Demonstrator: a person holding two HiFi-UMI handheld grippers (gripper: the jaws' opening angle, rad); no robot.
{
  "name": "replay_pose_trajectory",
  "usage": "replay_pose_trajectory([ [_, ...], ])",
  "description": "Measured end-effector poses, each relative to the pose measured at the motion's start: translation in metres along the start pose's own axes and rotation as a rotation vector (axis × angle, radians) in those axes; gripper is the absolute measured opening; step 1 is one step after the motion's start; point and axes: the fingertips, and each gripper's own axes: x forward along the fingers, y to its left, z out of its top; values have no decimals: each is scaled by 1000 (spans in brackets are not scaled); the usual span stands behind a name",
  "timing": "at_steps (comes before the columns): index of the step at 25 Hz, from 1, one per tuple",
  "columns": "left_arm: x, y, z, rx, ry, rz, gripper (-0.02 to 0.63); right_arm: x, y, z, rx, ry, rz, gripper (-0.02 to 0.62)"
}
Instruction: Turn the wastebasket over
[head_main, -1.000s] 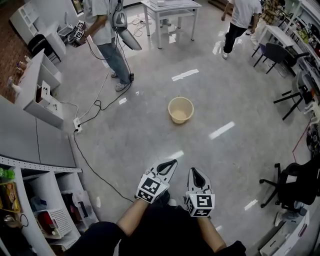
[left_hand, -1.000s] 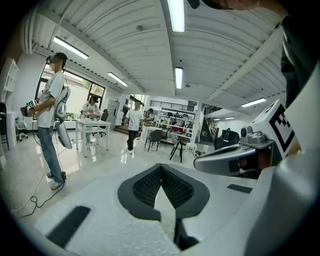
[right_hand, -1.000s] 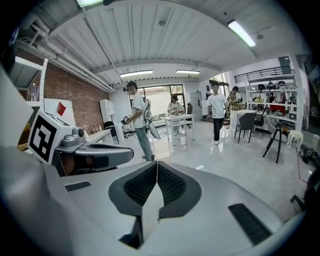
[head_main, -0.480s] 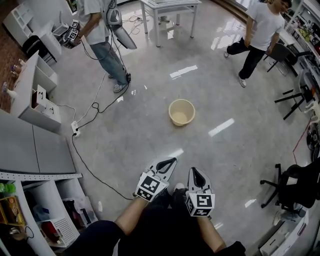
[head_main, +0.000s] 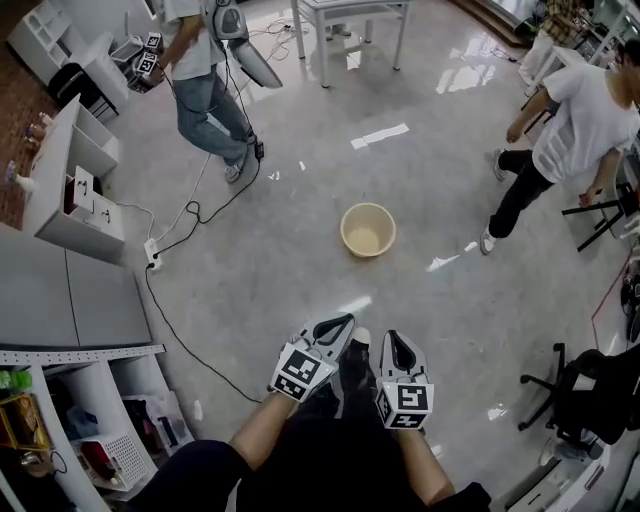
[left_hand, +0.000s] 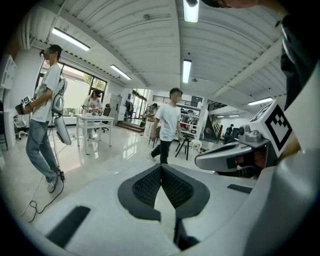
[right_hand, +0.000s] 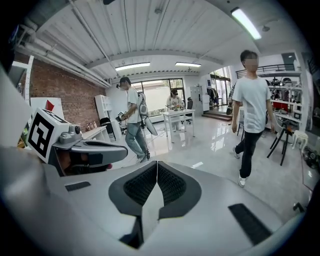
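A round cream wastebasket (head_main: 367, 229) stands upright and open-topped on the glossy grey floor in the head view, some way ahead of both grippers. My left gripper (head_main: 343, 323) is shut with nothing between its jaws, held out in front of my body. Just to its right my right gripper (head_main: 394, 340) is also shut and empty. In the left gripper view the left gripper (left_hand: 161, 168) has its dark pads pressed together, and the right gripper (right_hand: 157, 165) in its own view looks the same. The wastebasket shows in neither gripper view.
A person (head_main: 200, 70) with grippers stands at the far left beside a black cable (head_main: 180, 225) trailing across the floor. Another person (head_main: 565, 135) walks at the right. A white table (head_main: 350, 20) stands at the back, shelving (head_main: 75, 170) at the left, office chairs (head_main: 580, 385) at the right.
The wastebasket has drawn closer to both grippers as I walk toward it. The person at the right has walked from the back toward the right side of the basket.
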Motion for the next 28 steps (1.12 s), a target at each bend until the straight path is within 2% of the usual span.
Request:
replay_pose_trajectory([
  [7, 57, 38, 17, 1, 6, 53, 9, 54, -51, 20, -15, 22, 40, 12],
  [11, 76, 66, 14, -3, 21, 72, 9, 92, -64, 21, -21, 42, 57, 12],
  [15, 102, 95, 2, -10, 49, 55, 9, 129, -77, 17, 8, 65, 48, 12],
  [21, 154, 143, -16, -3, 78, -14, 9, 192, -96, 13, 88, 54, 30, 14],
  [24, 184, 159, -32, 31, 91, -50, 9, 219, -115, 0, 117, 61, 5, 14],
  [28, 222, 176, -76, 51, 93, -72, 9, 262, -139, -51, 128, 85, 2, 14],
])
